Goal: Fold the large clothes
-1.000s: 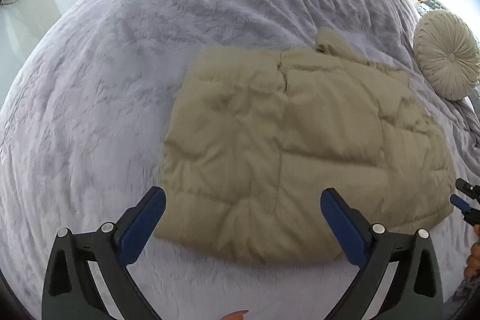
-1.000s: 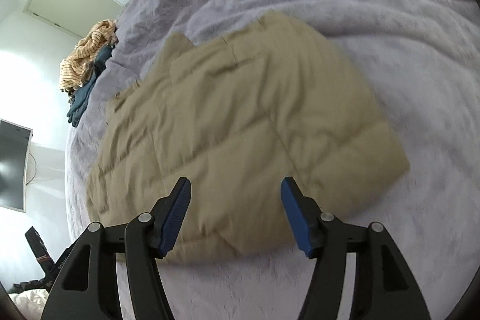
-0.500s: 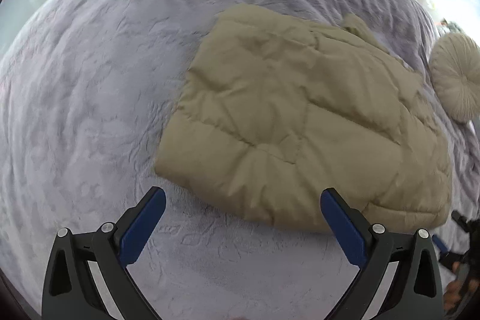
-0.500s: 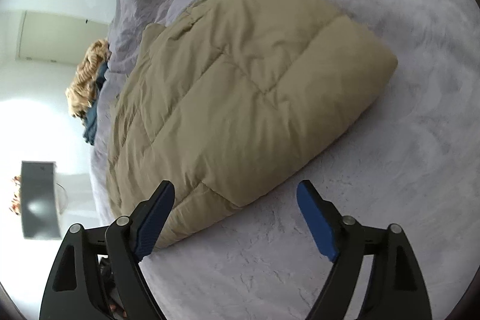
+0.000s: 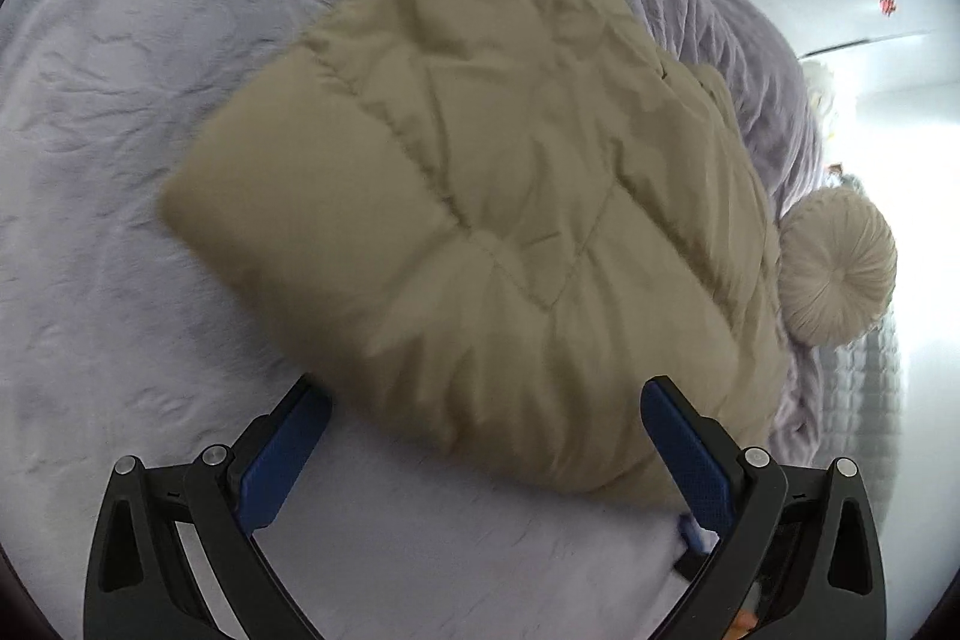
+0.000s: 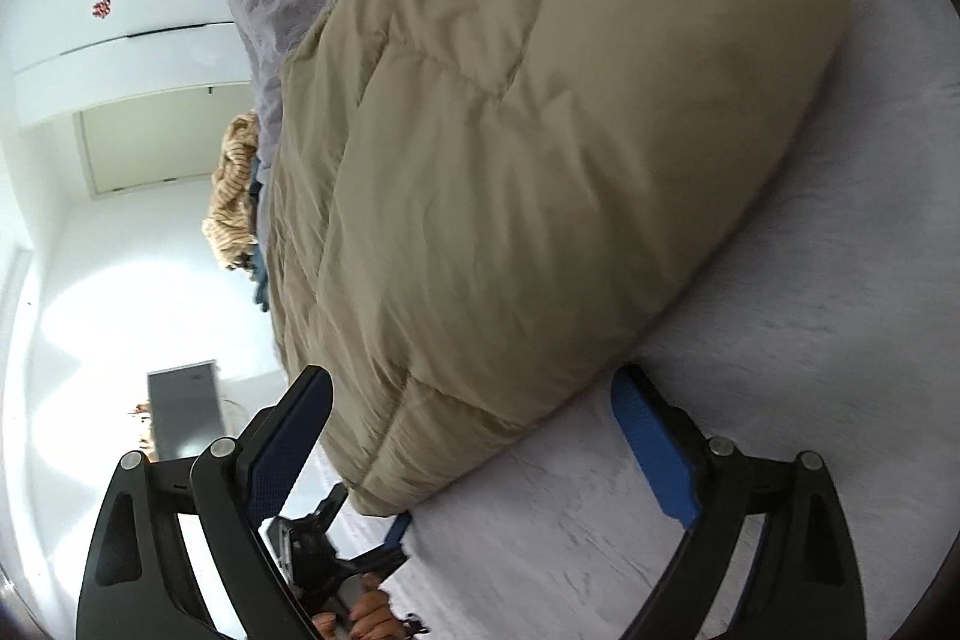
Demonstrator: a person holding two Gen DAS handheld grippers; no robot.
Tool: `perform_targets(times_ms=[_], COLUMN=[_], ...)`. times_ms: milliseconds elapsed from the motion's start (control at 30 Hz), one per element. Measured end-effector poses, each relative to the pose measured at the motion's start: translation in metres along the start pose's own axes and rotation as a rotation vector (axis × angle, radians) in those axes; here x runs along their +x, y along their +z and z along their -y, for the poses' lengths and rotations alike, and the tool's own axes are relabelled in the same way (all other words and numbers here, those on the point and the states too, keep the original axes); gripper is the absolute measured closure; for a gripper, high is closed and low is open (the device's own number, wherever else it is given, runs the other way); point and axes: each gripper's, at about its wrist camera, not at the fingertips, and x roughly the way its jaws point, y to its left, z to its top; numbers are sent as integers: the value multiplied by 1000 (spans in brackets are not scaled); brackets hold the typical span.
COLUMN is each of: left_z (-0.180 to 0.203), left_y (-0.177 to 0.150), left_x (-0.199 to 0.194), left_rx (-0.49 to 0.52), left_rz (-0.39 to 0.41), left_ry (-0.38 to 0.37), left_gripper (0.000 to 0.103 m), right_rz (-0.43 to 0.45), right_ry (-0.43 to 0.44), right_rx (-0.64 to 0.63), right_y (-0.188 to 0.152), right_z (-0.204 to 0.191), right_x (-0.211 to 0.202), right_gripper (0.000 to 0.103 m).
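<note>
On the lilac bed point(image 5: 108, 112) the folded beige puffer jacket point(image 5: 510, 196) lies flat, its near edge between my claws. My left claw point(image 5: 486, 451) gapes wide, gripping nothing. My right claw point(image 6: 471, 439) is opening around the jacket's edge, pads clear of it.

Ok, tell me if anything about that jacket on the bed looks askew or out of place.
Nothing stands out. The tan jacket lies folded in a puffy bundle on the purple bedspread, with a small flap poking out at its far edge.
</note>
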Motion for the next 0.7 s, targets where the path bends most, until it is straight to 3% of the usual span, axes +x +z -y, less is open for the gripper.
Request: perform_targets(times_ms=[133, 333, 400, 433, 467, 500, 533, 633, 700], left_z=[6, 4, 3, 2, 0, 1, 5, 21, 25], left_y=[9, 27, 33, 35, 36, 37, 38, 36, 35], left_x=[16, 30, 29, 29, 29, 28, 25, 12, 2], left_rx=[-9, -120, -158, -168, -183, -191, -170, -60, -28], left_rz=[36, 122, 141, 134, 130, 133, 138, 156, 161], left_ry=[-26, -63, -61, -73, -101, -118, -114, -93, -113], left_gripper=[0, 1, 21, 49, 68, 72, 78, 85, 85], right_rz=[4, 44, 64, 65, 61, 50, 34, 20, 16], right_ry=[89, 227, 260, 271, 278, 277, 256, 293, 326], right_rx=[18, 102, 138, 156, 175, 204, 239, 274, 247], right_y=[5, 11, 12, 12, 12, 12, 12, 7, 3], right_z=[3, 12, 14, 15, 16, 19, 25, 32, 29], right_x=[16, 36, 38, 39, 39, 39, 41, 40, 35], right_gripper=[8, 7, 7, 9, 19, 34, 60, 75, 78])
